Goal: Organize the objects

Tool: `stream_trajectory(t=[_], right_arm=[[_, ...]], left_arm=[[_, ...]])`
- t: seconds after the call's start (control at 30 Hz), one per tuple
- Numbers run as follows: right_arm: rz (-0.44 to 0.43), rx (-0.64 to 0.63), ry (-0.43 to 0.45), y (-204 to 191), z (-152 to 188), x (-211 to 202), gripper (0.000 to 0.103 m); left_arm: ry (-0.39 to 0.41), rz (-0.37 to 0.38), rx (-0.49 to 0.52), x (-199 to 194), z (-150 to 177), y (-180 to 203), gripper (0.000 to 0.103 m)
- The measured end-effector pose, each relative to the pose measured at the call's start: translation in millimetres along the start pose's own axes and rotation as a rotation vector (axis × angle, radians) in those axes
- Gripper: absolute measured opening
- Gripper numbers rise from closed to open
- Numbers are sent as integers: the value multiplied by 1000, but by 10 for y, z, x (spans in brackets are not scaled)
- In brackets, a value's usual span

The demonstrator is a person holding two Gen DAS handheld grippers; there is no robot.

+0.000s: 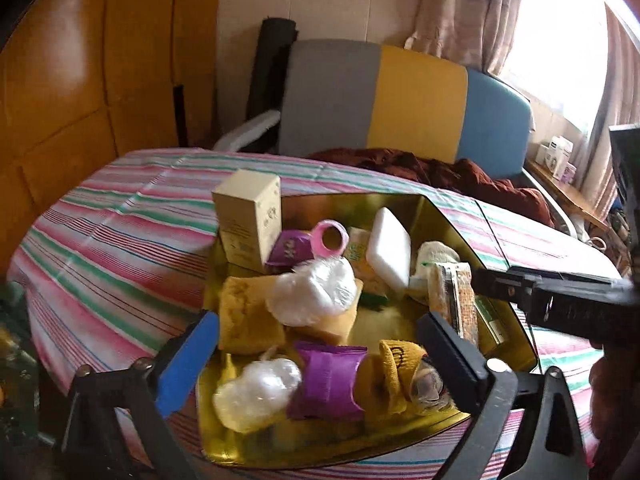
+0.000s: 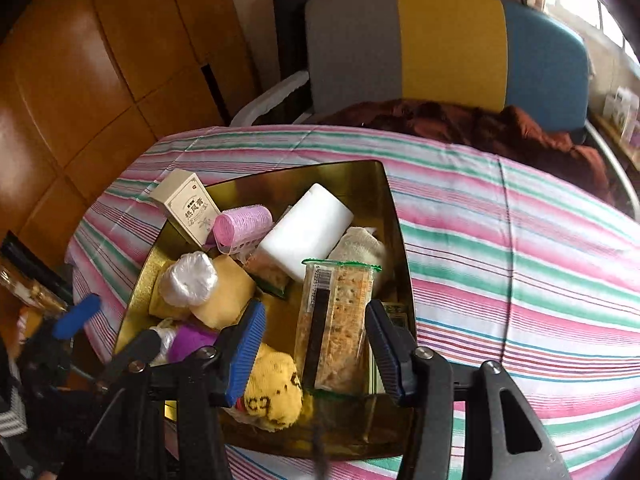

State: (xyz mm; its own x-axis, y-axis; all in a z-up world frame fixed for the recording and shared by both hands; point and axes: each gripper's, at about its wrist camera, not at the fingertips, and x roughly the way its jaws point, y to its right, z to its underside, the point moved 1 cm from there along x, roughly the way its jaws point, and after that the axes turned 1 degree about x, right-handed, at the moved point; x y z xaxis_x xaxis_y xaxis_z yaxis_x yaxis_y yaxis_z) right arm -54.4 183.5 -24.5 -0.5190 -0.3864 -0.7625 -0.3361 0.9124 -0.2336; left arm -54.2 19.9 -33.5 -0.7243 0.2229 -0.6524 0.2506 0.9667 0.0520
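Currently the gold tray [image 2: 394,216] sits on the striped desk [image 2: 520,248], packed with loose items. Far end: cream box [image 2: 188,208] standing at the left corner, pink roller [image 2: 242,228] just beside it, white block [image 2: 306,232] leaning mid-tray, rolled white sock [image 2: 358,246] at the right wall. Middle: clear bag wad [image 2: 190,280] on a yellow cloth [image 2: 228,300]. Near end: purple packet [image 1: 326,378], second bag wad [image 1: 256,394], yellow sock [image 2: 274,394] with dark lettering, unreadable.

Right tool [image 2: 316,352] is low over the tray's near right side, released: jaws spread on either side of the cracker pack [image 2: 338,320], which stands between them; contact with either pad can't be confirmed. In the left wrist view it reaches in from the right edge.

Left tool [image 1: 318,364] hovers over the near end of the tray, jaws wide apart, nothing gripped; purple packet and yellow sock lie between the jaws in that view.

Cream box carries Chinese characters, too small to read reliably. Cracker pack has a barcode strip, digits only partly legible, and a green top edge.
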Motion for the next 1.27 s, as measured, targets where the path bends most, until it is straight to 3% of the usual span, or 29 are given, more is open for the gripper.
stream_trajectory(t=[0.5,0.97,1.27], right_arm=[[176,-26,151,-3,431,-326,52],[189,-66,164,-86,422,-255,52],[186,-61,155,-68,427,-222,52]], left_arm=[[27,-112,-26,-295,67,94,103],[2,-132,-76,-313,119,59,103],[34,-151,-79,-326,133,56,103]])
